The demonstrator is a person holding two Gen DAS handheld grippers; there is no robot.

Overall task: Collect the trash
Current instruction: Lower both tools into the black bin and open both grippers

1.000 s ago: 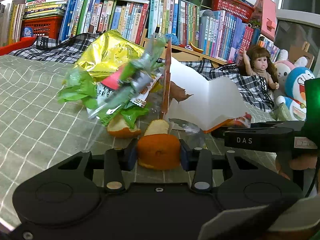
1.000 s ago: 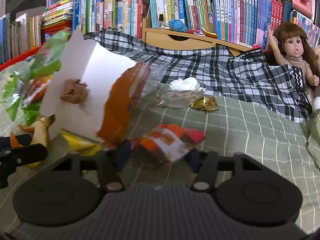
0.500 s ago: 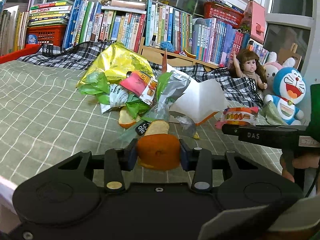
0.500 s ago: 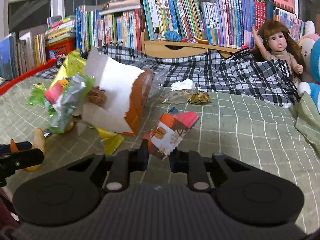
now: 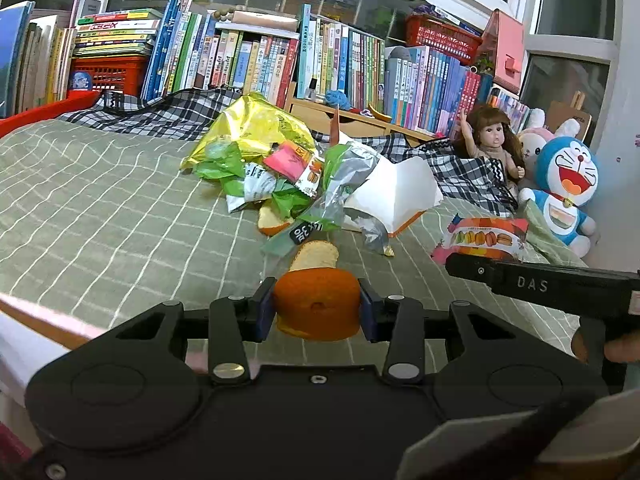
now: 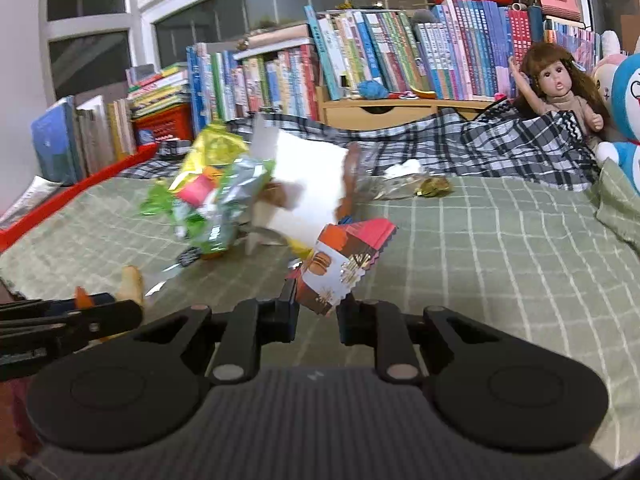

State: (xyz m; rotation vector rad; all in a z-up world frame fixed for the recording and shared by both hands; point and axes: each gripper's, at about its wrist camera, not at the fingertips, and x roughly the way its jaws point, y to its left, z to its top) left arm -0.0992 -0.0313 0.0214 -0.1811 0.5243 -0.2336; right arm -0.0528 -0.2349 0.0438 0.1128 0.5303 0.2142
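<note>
My left gripper [image 5: 317, 309] is shut on a curl of orange peel [image 5: 318, 300], held above the green checked bedspread [image 5: 100, 216]. My right gripper [image 6: 318, 312] is shut on a red and orange macaron snack wrapper [image 6: 340, 264]; the same wrapper [image 5: 486, 236] shows at the right of the left wrist view. Beyond both lies a trash pile: a yellow foil bag [image 5: 252, 128], green wrappers [image 5: 236, 172], a silver-green wrapper [image 5: 344, 184], a torn white paper box [image 5: 396, 196] and another peel piece [image 5: 272, 222]. A crumpled tissue and gold foil [image 6: 420, 184] lie further back.
Rows of books [image 5: 248, 64] and a wooden shelf [image 6: 400, 110] stand behind the bed. A plaid blanket [image 6: 500, 144], a doll [image 5: 494, 144] and a blue plush toy [image 5: 564, 188] sit at the right. The bed's near edge [image 5: 40, 320] is at the lower left.
Both grippers have pulled back and up from the trash pile, each keeping its piece. The pile has settled flatter on the bedspread. The right gripper's fingers have closed tighter on the wrapper.
</note>
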